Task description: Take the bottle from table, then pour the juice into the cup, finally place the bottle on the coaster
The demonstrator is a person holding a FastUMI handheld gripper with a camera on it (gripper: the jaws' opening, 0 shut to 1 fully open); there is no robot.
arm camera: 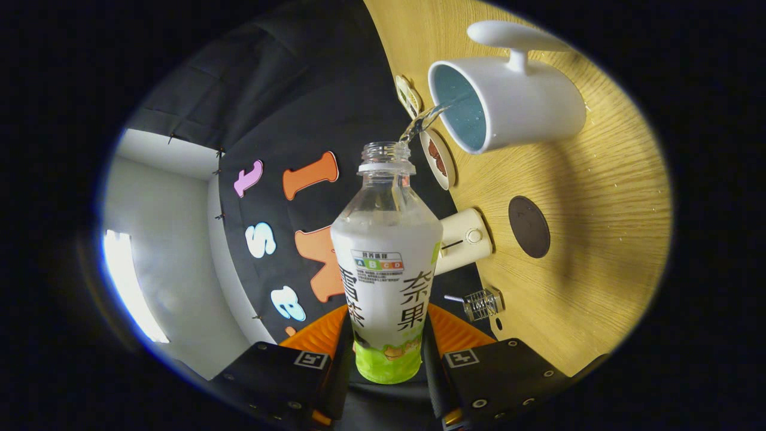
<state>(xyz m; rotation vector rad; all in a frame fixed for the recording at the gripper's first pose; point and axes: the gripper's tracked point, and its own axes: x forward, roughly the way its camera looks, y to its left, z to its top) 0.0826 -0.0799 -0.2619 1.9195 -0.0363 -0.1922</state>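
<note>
Fingers (388,353) clamp the uncapped bottle (386,263), juice streaming into the cup (508,90).

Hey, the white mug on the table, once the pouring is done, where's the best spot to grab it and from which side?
Probably by its handle, which sticks out clear of the white mug on the side away from the dark round coaster. The wide body looks too broad for the fingers. Right now the gripper is shut on the juice bottle, tipped and pouring into the mug.
</note>
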